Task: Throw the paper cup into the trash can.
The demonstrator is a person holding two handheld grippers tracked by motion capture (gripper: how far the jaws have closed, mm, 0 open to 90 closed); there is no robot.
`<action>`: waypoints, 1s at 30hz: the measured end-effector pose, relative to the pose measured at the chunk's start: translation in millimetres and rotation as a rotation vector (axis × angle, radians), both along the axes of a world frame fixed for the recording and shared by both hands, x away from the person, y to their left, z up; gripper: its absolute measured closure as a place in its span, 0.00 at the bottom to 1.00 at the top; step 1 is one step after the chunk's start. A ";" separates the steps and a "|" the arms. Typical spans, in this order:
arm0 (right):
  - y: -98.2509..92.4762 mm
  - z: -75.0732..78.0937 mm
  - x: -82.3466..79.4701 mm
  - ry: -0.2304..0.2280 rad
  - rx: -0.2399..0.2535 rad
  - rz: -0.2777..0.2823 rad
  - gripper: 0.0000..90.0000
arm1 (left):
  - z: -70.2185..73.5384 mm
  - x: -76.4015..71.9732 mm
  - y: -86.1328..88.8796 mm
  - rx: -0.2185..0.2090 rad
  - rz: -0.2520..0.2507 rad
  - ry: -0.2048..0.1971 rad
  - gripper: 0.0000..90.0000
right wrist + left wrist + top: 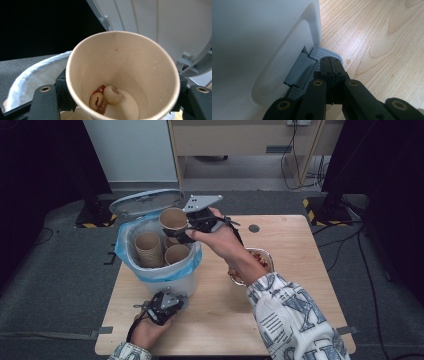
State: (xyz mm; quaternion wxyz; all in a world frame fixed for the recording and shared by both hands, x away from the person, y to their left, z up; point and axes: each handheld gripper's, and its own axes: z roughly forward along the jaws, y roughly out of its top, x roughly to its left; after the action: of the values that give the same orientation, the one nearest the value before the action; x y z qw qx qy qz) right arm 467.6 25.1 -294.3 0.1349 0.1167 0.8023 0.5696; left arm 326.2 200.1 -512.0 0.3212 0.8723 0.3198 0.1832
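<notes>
High view: the right gripper [186,231] clasps a brown paper cup [173,219] by its wall, holding it above the rim of the white pedal bin [167,279], whose lid [146,201] stands raised and whose blue liner [123,251] folds over the edge. Three more paper cups [148,248] stand inside the bin. Right gripper view: the held cup carries fruit scraps [105,98] at its bottom (one red, one pale). Left gripper view: the left gripper [332,65], jaws pressed together with nothing between them, rests on the grey pedal [322,53] at the bin's base.
</notes>
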 end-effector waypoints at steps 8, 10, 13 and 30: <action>8.6 -10.9 10.2 -0.003 -0.015 -0.019 0.33 | -0.1 -0.1 0.0 0.000 -0.001 -0.001 1.00; 12.2 -13.4 12.0 -0.007 -0.025 -0.022 0.32 | 0.0 -0.2 -0.1 0.001 -0.001 -0.001 1.00; 18.7 -17.0 15.2 -0.012 -0.039 -0.024 0.30 | 0.0 -0.2 -0.1 0.001 -0.001 -0.001 1.00; 20.7 -21.8 14.0 -0.020 -0.035 -0.034 0.18 | 0.2 -0.1 0.1 0.002 -0.002 0.001 1.00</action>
State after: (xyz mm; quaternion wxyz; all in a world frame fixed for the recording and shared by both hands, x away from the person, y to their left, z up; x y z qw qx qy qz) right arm 481.6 45.9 -316.1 0.1546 0.1221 0.8087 0.5543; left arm 326.1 200.2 -511.8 0.3203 0.8732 0.3187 0.1829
